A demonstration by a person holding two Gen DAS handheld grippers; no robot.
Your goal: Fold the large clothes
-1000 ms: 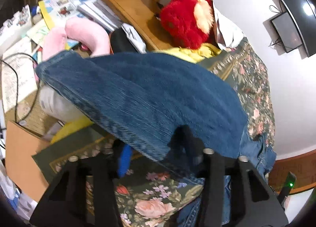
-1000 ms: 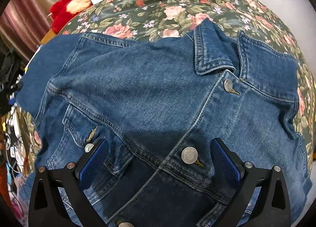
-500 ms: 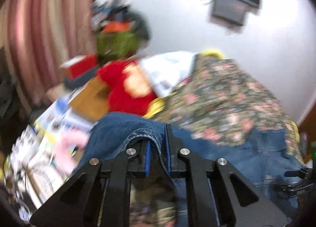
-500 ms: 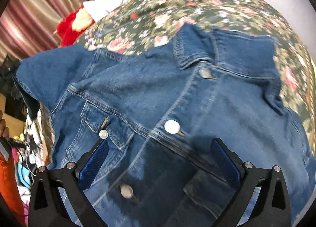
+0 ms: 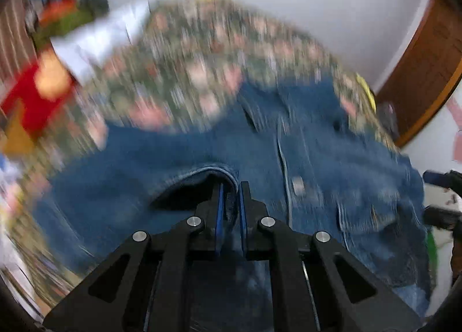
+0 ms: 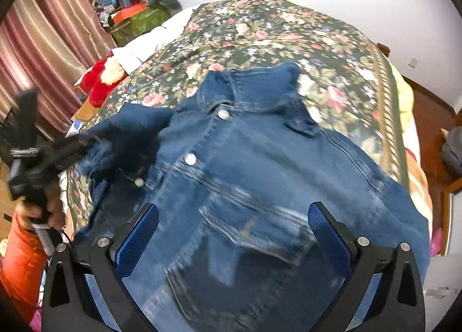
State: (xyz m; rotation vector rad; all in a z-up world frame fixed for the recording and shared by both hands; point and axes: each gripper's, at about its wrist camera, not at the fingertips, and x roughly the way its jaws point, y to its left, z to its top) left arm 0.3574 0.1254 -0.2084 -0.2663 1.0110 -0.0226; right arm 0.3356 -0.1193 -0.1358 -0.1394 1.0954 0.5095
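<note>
A blue denim jacket (image 6: 260,164) lies front up, buttoned, collar far, on a floral bedspread (image 6: 288,34). My left gripper (image 5: 230,187) is shut on the cuff of the jacket's left sleeve (image 5: 202,173) and holds it over the jacket; this view is blurred. In the right wrist view the left gripper (image 6: 95,138) shows at the left with the sleeve (image 6: 135,132) carried over the chest. My right gripper (image 6: 231,216) is open and empty, hovering above the jacket's lower front near a chest pocket (image 6: 254,231).
A red plush toy (image 6: 101,77) and a white cloth (image 6: 150,43) lie at the bed's left edge. A cluttered green box (image 6: 135,20) stands by the striped curtain (image 6: 43,43). A wooden door frame (image 5: 427,72) is at the right.
My left gripper has closed on the sleeve cuff and carried it right, over the jacket's front. My right gripper has pulled back toward the hem and stayed open.
</note>
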